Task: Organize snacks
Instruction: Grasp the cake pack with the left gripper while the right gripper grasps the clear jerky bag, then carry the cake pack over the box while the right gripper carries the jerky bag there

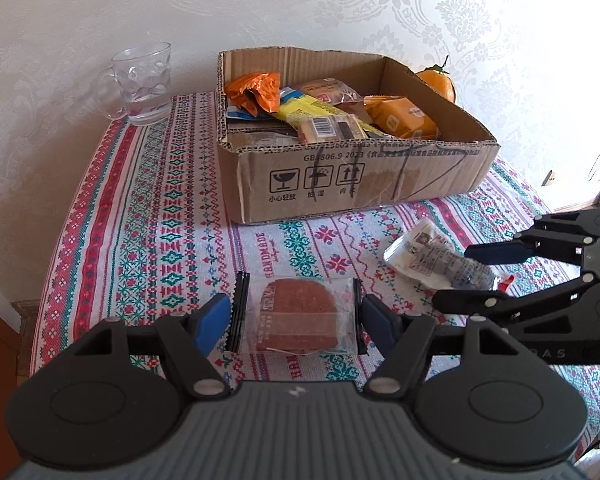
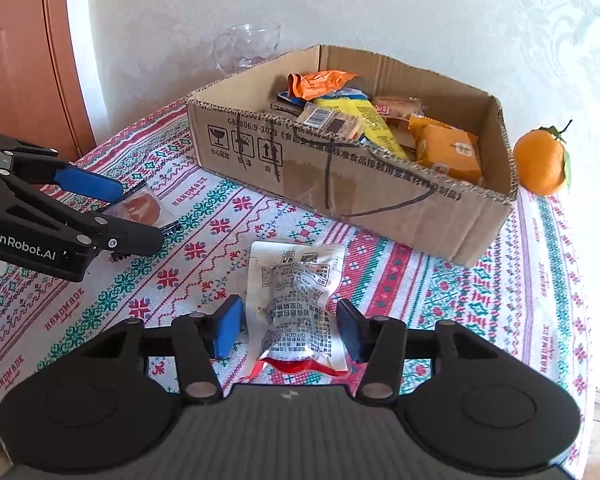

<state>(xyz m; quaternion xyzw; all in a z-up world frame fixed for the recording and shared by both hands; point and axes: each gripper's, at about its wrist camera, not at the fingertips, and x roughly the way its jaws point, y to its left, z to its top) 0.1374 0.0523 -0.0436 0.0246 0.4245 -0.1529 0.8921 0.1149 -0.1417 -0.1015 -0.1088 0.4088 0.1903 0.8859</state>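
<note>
Left wrist view first: my left gripper (image 1: 296,314) hangs low over the bench (image 1: 148,216), its fingers (image 1: 212,320) spread either side of a clear-wrapped brown cake (image 1: 298,316) that lies flat on the patterned cloth. The pads sit just beside the dark crimped ends of the wrapper; whether they touch I cannot tell, but nothing is squeezed yet. I straddle it across its length, I judge, so that closing catches the stiff seals and not the soft middle. Beyond it the cardboard box (image 1: 360,184) stands open, already holding several wrapped snacks, with a glass mug (image 1: 142,84) to its left and an orange (image 1: 440,82) behind its far corner. To my right, my right gripper (image 1: 466,276) reaches in over a white packet. Right wrist view next: here that gripper (image 2: 290,330) has its fingers (image 2: 228,330) wide apart around the white printed packet (image 2: 298,304), which rests on the cloth with its red end toward me, near the box (image 2: 380,204) but apart from it. The pads stand clear of the crinkled film. The left gripper (image 2: 132,210) shows at the side, over its cake (image 2: 142,208). Both loose snacks lie in front of the box, so I reckon each wants a gentle pinch and a short lift over the near wall.
</note>
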